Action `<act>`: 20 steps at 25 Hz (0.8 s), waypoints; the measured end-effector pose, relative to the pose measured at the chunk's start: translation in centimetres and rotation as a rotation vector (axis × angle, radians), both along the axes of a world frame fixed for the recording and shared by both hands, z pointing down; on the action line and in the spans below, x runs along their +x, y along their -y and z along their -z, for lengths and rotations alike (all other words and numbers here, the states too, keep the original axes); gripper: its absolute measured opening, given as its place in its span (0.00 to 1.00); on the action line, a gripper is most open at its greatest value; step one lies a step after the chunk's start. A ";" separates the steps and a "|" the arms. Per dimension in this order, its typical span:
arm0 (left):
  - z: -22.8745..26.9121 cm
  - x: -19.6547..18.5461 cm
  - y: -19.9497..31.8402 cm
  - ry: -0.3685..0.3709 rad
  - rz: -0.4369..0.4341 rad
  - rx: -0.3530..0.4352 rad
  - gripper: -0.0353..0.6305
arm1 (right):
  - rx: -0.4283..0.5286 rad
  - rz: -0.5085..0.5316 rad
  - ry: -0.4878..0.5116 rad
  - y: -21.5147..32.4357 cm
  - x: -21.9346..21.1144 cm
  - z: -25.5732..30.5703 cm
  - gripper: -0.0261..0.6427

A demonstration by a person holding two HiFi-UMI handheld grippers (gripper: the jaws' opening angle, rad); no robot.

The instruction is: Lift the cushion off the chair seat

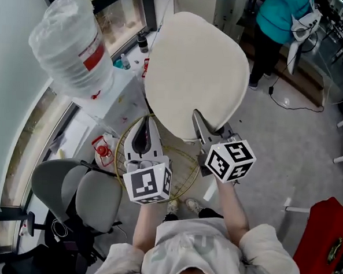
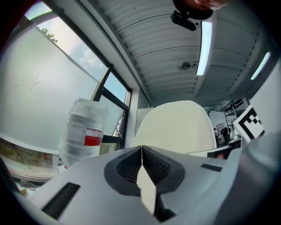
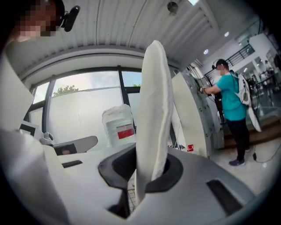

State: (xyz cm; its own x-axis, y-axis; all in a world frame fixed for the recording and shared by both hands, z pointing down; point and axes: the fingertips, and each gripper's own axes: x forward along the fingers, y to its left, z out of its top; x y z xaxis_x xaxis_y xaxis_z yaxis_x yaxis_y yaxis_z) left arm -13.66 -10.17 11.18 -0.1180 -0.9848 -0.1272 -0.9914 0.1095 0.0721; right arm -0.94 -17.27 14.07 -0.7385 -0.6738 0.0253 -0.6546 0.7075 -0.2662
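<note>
A round cream cushion [image 1: 196,71] hangs in the air, held up by both grippers at its lower edge. My left gripper [image 1: 145,121] is shut on the lower-left rim; in the left gripper view the cushion [image 2: 175,127] rises behind the left gripper [image 2: 142,151], with a cream strip pinched between the pads. My right gripper [image 1: 199,122] is shut on the lower-right rim. In the right gripper view the cushion [image 3: 153,110] stands edge-on in the right gripper [image 3: 147,171]. Below both, the gold wire chair seat [image 1: 184,163] is bare.
A big clear water bottle [image 1: 73,46] stands at the left beside a white table [image 1: 125,93] with small items. A grey office chair [image 1: 78,194] is at the lower left. A person in teal [image 1: 280,18] stands at the back right. A red object [image 1: 327,241] lies at the lower right.
</note>
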 end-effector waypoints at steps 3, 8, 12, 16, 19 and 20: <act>2.7 0.5 -0.6 0.017 -0.007 0.053 0.07 | 0.078 -0.029 -0.002 -1.0 0.9 3.1 0.10; 4.4 2.2 -0.7 0.008 -0.054 0.094 0.07 | 0.130 -0.048 -0.014 -1.8 2.1 5.1 0.10; 5.0 3.3 -0.7 0.040 -0.062 0.098 0.07 | 0.149 -0.057 -0.035 -2.2 2.3 5.4 0.10; 5.3 3.5 -0.5 0.052 -0.058 0.094 0.07 | 0.168 -0.054 -0.029 -2.5 2.4 5.8 0.10; 5.4 3.3 -0.4 0.051 -0.052 0.091 0.07 | 0.189 -0.054 -0.025 -2.7 2.4 6.5 0.10; 5.4 3.3 -0.4 0.053 -0.051 0.089 0.07 | 0.197 -0.056 -0.027 -2.8 2.4 6.7 0.10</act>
